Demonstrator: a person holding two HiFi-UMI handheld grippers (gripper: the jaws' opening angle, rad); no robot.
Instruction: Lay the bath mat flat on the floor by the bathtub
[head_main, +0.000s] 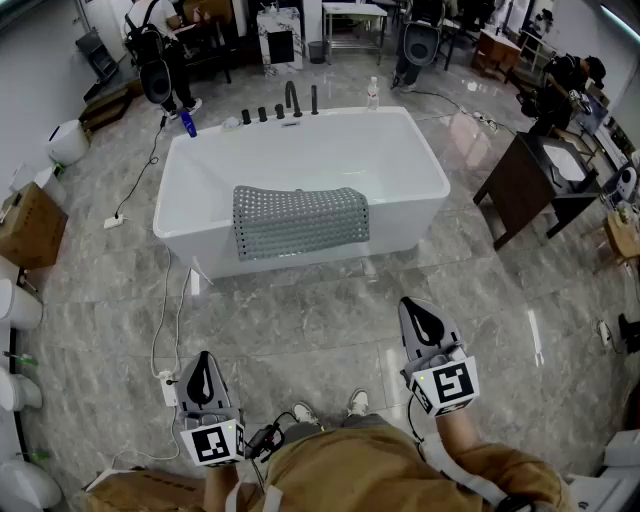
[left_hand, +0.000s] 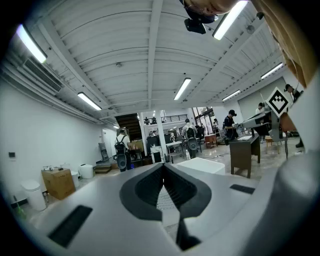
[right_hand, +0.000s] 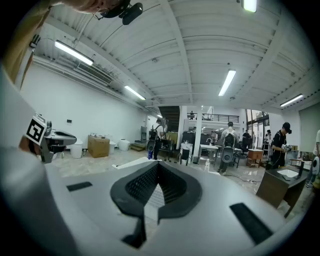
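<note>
A grey perforated bath mat (head_main: 300, 221) hangs folded over the near rim of the white bathtub (head_main: 420, 160), half inside and half down the outer wall. My left gripper (head_main: 203, 362) is at the bottom left, well short of the tub, jaws shut and empty. My right gripper (head_main: 417, 310) is at the lower right, a little farther forward, also shut with nothing in it. In the left gripper view the shut jaws meet at the left gripper's tip (left_hand: 163, 167), with the tub's rim (left_hand: 202, 165) just beyond. The right gripper (right_hand: 156, 166) is likewise shut in the right gripper view.
Grey marble floor (head_main: 330, 310) lies between me and the tub. A white cable (head_main: 160, 300) runs across the floor at left. A dark vanity (head_main: 525, 185) stands right of the tub, a cardboard box (head_main: 30, 225) at left. Black faucets (head_main: 290, 100) and bottles line the tub's far rim. People stand at the back.
</note>
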